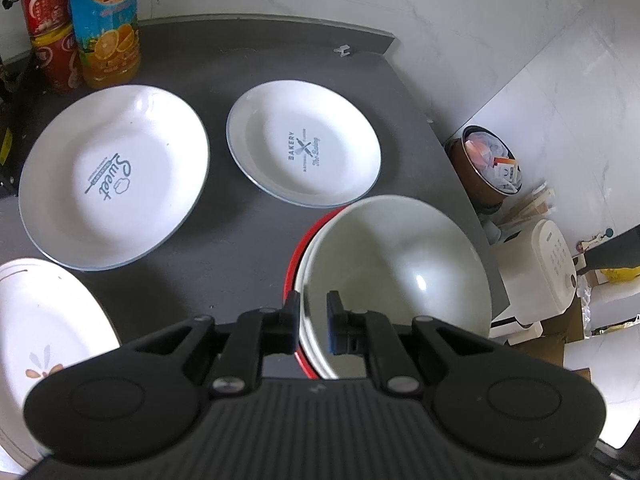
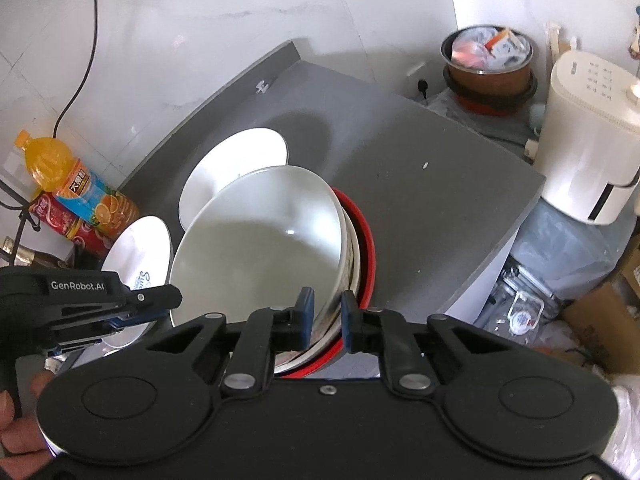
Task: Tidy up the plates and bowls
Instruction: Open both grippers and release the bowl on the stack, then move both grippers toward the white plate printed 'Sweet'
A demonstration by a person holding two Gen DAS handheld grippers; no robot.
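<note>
A white bowl (image 1: 400, 264) (image 2: 260, 248) sits tilted on top of a stack that ends in a red bowl (image 1: 295, 248) (image 2: 367, 248), near the front right edge of the dark grey table (image 1: 240, 248). My left gripper (image 1: 313, 320) (image 2: 168, 304) is shut on the white bowl's near rim. My right gripper (image 2: 327, 320) is shut across the stacked rims on the other side; a second pale rim shows between its pads. Behind the stack lie the "Sweet" plate (image 1: 112, 176) (image 2: 140, 240) and the "Bakery" plate (image 1: 304, 144) (image 2: 240, 156).
A floral plate (image 1: 40, 320) lies at the front left. An orange juice bottle (image 1: 106, 24) and red bottles (image 1: 48, 20) stand at the back left. Beyond the table's right edge are a white appliance (image 2: 588, 140), a pot of bags (image 2: 488, 64) and boxes.
</note>
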